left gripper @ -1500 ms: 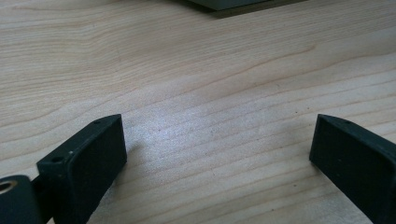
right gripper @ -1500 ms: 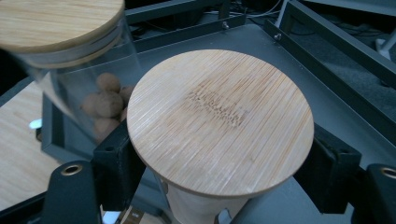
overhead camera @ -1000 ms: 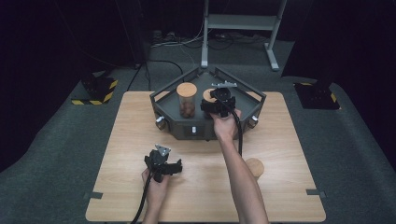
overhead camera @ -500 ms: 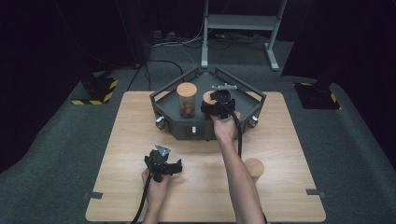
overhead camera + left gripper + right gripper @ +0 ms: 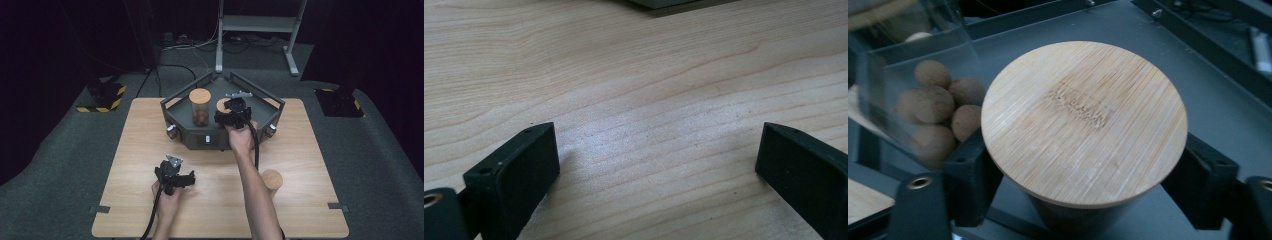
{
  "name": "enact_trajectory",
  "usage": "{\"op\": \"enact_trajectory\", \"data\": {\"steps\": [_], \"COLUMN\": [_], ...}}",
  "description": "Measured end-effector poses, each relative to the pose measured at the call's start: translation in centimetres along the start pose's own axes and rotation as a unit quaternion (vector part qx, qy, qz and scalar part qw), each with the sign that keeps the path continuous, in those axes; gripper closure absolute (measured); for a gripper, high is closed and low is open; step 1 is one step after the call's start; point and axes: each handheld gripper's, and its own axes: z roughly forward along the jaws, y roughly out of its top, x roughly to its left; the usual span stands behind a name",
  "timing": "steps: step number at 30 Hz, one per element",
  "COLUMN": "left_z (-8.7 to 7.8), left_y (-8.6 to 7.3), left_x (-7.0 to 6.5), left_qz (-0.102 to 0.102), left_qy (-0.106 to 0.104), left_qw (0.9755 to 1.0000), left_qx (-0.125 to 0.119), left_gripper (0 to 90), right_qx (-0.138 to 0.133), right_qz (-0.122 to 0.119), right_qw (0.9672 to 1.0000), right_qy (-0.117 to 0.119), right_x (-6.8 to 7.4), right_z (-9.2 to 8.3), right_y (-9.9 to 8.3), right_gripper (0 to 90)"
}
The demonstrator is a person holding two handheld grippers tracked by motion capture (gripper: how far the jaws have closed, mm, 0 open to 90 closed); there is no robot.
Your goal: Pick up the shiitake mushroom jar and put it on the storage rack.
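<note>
The right gripper (image 5: 231, 111) hangs over the dark tray (image 5: 182, 127), its jaws having just been opening and now standing either side of a wooden-lidded jar (image 5: 1083, 125), seemingly letting it settle beside the clear jar of nuts (image 5: 200, 107). The left gripper (image 5: 172, 175) idles wide open and empty over the table (image 5: 125, 150), out of the way.

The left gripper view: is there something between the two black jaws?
No, the left gripper stands open over the bare wooden table, and only wood grain lies in the gap between its jaws.
</note>
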Motion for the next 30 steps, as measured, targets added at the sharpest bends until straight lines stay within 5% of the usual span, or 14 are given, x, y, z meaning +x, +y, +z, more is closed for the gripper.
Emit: {"op": "enact_trajectory", "data": {"steps": [12,30], "left_z": [0.0,0.0], "left_y": [0.0,0.0], "left_x": [0.0,0.0], "left_qz": [0.000,0.000], "left_qy": [0.000,0.000], "left_qw": [1.0000,1.0000], "left_qx": [0.000,-0.001], "left_gripper": [3.9,3.9], "right_qx": [-0.002,-0.025], "right_qz": [0.022,0.028], "right_qw": [0.9994,0.9981], "right_qy": [0.028,0.048], "right_x": [-0.5,0.0], "right_z": [-1.1,-2.7], "right_y": [-0.7,-1.5], "right_gripper": [5.1,1.2]}}
